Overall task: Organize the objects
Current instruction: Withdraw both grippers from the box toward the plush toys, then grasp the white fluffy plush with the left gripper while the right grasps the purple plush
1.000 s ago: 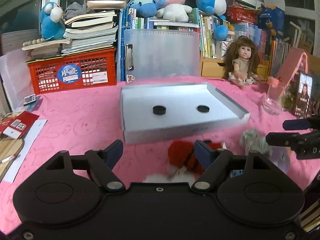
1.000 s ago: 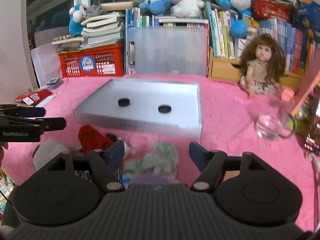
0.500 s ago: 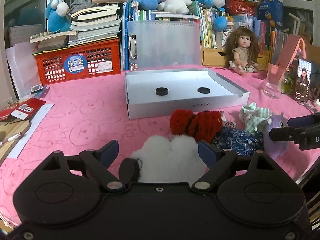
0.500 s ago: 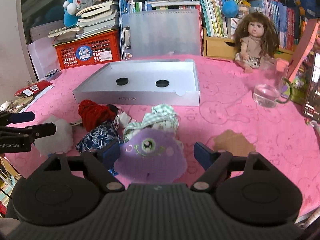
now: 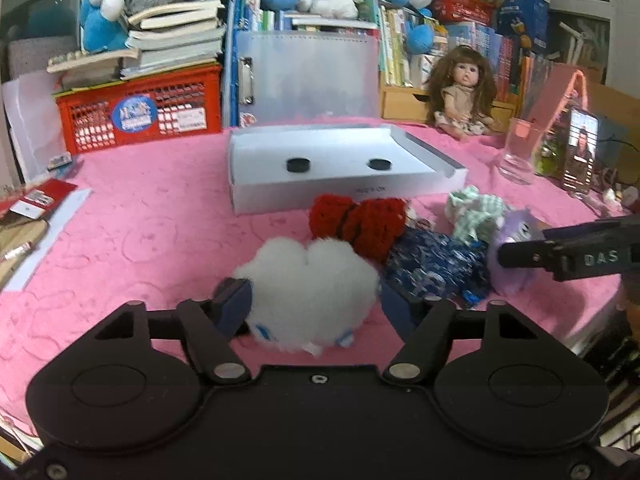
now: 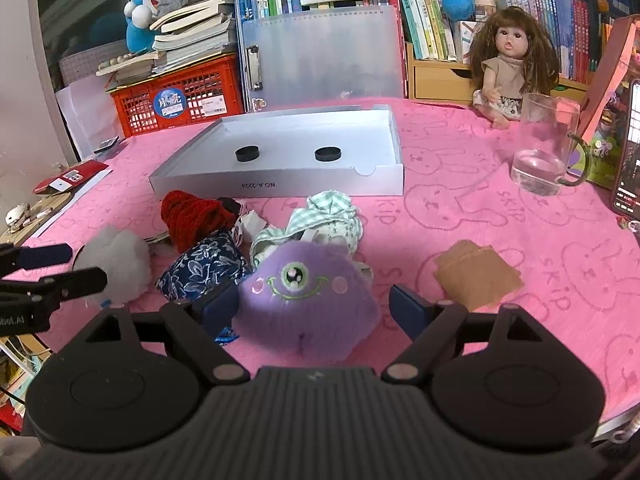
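Note:
On the pink cloth a white fluffy plush [image 5: 312,284] lies between the fingers of my left gripper [image 5: 314,302]. Its jaws are closing, with the pads at the fur's edges and not pressing. Between the open jaws of my right gripper [image 6: 312,301] sits a purple one-eyed plush [image 6: 308,292]; its left pad is at the fur and the right pad stands apart. Behind the plushes lie a red knitted piece [image 6: 192,216], a blue floral pouch [image 6: 204,264] and a green-checked cloth [image 6: 324,220]. The shallow white box [image 6: 280,190] holds two black discs.
A glass mug [image 6: 544,152], a phone [image 6: 630,152] and a doll [image 6: 508,64] stand at the right. A brown card piece [image 6: 476,276] lies right of the purple plush. A red crate [image 6: 180,100], books and a clipboard line the back. The table edge is near.
Both grippers have drawn back and sunk towards the table's near side. The white plush has come between the left fingers, which narrowed; the purple plush has come between the right fingers.

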### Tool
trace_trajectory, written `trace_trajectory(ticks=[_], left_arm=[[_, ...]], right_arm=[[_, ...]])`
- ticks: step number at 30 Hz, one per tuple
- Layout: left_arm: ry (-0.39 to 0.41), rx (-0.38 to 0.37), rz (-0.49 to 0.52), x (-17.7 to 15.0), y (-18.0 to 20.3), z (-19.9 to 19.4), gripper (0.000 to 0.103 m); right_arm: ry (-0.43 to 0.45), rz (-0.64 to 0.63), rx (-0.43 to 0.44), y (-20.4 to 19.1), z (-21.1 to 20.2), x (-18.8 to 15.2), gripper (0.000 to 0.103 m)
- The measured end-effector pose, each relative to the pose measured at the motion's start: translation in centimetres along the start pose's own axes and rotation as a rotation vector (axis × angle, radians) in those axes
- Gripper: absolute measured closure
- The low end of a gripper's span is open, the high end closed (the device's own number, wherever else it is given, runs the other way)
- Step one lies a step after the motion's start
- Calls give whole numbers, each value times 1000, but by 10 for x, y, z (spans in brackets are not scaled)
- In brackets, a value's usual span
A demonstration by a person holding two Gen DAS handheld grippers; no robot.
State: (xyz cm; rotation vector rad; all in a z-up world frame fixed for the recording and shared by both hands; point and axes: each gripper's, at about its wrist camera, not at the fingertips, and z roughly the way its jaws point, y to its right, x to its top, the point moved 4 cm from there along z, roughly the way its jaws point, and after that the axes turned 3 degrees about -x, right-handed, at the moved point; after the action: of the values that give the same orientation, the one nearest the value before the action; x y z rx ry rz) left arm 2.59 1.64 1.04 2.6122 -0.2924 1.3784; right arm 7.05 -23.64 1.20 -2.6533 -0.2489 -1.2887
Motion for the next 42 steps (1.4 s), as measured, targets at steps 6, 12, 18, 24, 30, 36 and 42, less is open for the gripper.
trace_trajectory(ticks=[6,12,18,24,30,36,42], left_arm=[[-30,23,30,-7,6,8,36],[-63,14,-63,-10,-12,19,33],[-65,12,-70,-7,-12,30,28],[-59,30,-44,-6,-5,42,21],[-43,51,-15,-4,-1,52,19],[-31,54,-7,-2,2,56,22],[-19,54,-16,-2,3,54,26]], right_arm=[[-5,1,3,-1,1,-1,14],[-8,13,8,0,3,-2,14],[-11,16,10,1,4,-3,14],[-20,15,15,0,6,-4,14],[-29,13,25,-2,8,-5,16],[-27,17,33,-2,9,-5,20],[-7,11,41,-4,5,-3,25]])
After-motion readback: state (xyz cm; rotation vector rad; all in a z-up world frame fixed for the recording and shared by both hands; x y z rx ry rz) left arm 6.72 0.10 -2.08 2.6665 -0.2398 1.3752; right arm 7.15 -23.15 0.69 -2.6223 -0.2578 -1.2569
